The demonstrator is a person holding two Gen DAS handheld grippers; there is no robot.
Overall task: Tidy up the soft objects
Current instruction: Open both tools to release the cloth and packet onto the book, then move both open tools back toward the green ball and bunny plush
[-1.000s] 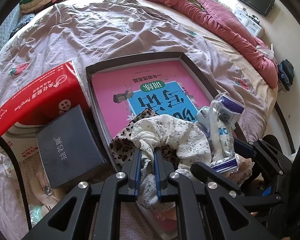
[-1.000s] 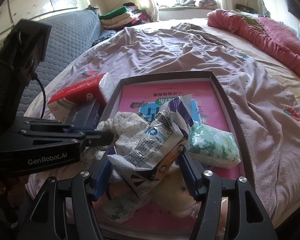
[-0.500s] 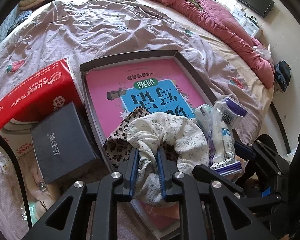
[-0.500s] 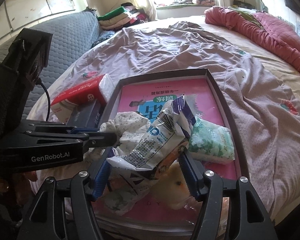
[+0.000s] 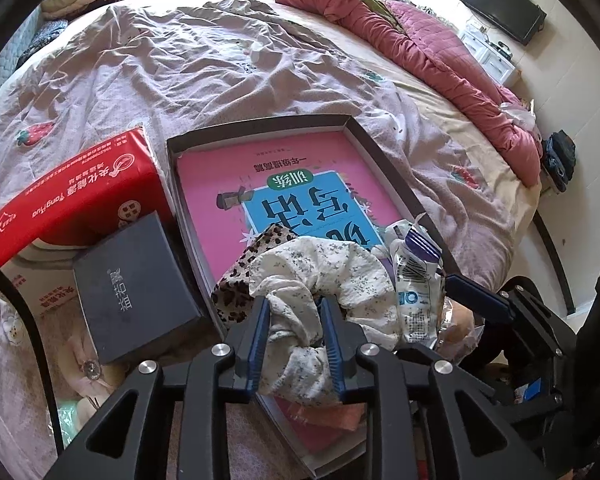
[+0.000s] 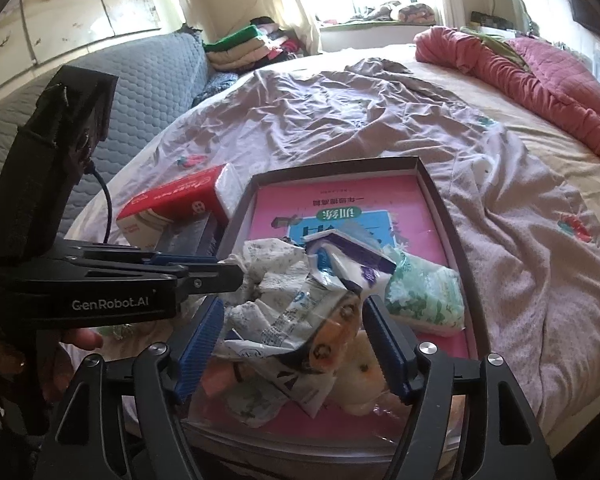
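Count: two grippers, one shallow dark tray [image 5: 384, 172], one pink book [image 5: 220, 184] lying flat in it, one white floral scrunchie [image 5: 324, 268], one leopard-print cloth [image 5: 236, 280], one crumpled plastic packet [image 6: 320, 292], one green-patterned tissue pack [image 6: 424, 300], one red tissue box [image 5: 72, 208] and one dark grey box [image 5: 132, 284]. All rest on the rumpled mauve bedsheet [image 5: 204, 60], lower centre of both views.

Left gripper [image 5: 294, 312]: the blue pads flank a fold of the scrunchie and still touch it on both sides, while the jaws are opening. The scrunchie lies at the tray's near left corner, on top of the leopard-print cloth.

Right gripper [image 6: 294, 320]: the jaws are opening with the plastic packet between them; the right pad stays against the packet, a gap shows at the left pad. The packet lies over the tray's near edge, just left of the green tissue pack. A hand [image 6: 76, 338] shows at the lower left of the right view.

Change from one second earlier: both pairs of pads stand wider apart. The scrunchie fold, then pinched thin, is now fuller. The packet has sunk lower and flatter onto the tray contents. Boxes, tray and book are unmoved.
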